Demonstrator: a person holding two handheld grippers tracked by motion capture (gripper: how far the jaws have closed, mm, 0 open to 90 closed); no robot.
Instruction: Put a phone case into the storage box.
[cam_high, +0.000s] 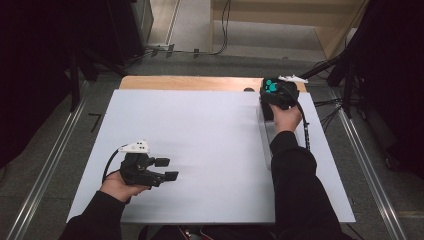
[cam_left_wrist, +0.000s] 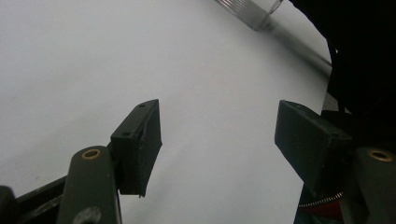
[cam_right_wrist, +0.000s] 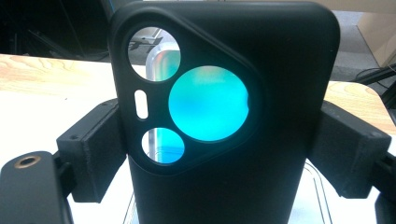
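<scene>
My right tool (cam_right_wrist: 224, 154) grips the black phone case (cam_right_wrist: 233, 116) above the clear tray (cam_high: 265, 145); placing it is left. My left tool (cam_left_wrist: 217, 140) waits open, well apart from the tray.

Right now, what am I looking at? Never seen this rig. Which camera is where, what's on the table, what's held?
No robot arm: a person works two hand-held grippers at a white table. The high view looks down from above; each other picture comes from a camera riding on one gripper, looking along its black jaws. The left gripper hangs over bare table, jaws open, nothing between them. The right gripper, at the far right of the table, clamps a black phone case with round camera cutouts. A clear box lies near that hand.
</scene>
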